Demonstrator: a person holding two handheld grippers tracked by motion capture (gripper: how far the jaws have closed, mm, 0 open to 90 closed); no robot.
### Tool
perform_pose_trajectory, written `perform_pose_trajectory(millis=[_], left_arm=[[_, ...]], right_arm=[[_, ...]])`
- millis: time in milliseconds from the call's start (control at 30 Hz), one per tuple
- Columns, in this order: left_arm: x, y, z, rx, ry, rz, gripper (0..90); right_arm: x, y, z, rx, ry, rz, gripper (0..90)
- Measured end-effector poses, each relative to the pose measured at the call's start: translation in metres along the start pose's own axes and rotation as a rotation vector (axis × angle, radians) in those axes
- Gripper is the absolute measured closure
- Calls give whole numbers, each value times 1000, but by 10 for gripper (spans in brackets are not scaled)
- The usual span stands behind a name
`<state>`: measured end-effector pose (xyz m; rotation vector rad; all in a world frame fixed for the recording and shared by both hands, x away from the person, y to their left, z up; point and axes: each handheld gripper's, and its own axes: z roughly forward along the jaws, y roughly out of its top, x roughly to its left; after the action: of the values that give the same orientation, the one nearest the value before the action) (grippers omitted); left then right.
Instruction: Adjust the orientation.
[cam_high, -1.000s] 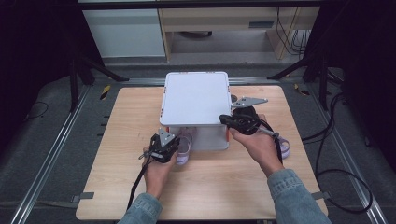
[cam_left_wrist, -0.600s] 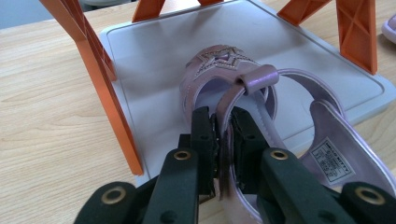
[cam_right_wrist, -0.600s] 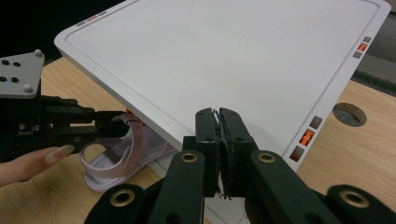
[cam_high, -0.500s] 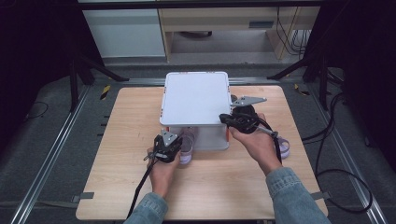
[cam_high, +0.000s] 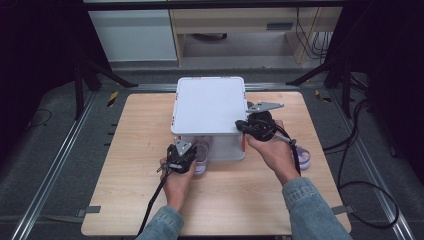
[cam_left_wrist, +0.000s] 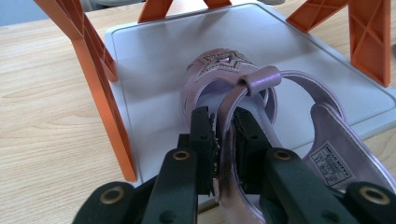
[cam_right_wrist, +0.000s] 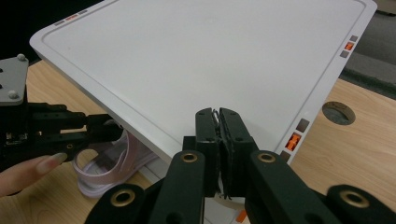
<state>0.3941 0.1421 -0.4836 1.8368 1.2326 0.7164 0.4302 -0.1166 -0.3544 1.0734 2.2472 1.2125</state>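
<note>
Our left gripper (cam_left_wrist: 224, 135) pinches the lilac sandal's (cam_left_wrist: 243, 93) heel strap; our right gripper (cam_right_wrist: 219, 123), jaws together, rests on the white rack (cam_right_wrist: 210, 60).

Both forearms wear blue denim sleeves (cam_high: 310, 210). The left gripper (cam_left_wrist: 223, 140) and the right gripper (cam_right_wrist: 218, 135) are black, each with two blocky jaws and brass-ringed bolt holes. A grey three-cornered plate (cam_high: 264, 106) with screws tops the right one; black cables (cam_high: 155, 200) trail behind.
</note>
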Motion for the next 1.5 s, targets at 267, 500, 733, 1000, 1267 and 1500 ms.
perform_pose_trajectory(millis=[267, 500, 733, 1000, 1267, 1500], left_arm=[[-2, 3, -13, -38, -35, 31, 596], [0, 5, -45, -30, -111, 70, 593], [5, 4, -65, -17, -178, 107, 702], [2, -7, -81, 18, -266, 159, 873], [-12, -31, -68, 99, -318, 227, 894], [-16, -41, -55, 148, -309, 263, 895]], right_arm=[[1, 2, -2, -5, -8, -3, 859], [2, 2, 2, -11, -24, 6, 868], [1, 0, 8, -18, -39, 6, 880], [1, -1, 8, -25, -43, 0, 892], [1, -2, 8, -26, -47, -10, 892], [1, -2, 8, -28, -47, -12, 892]])
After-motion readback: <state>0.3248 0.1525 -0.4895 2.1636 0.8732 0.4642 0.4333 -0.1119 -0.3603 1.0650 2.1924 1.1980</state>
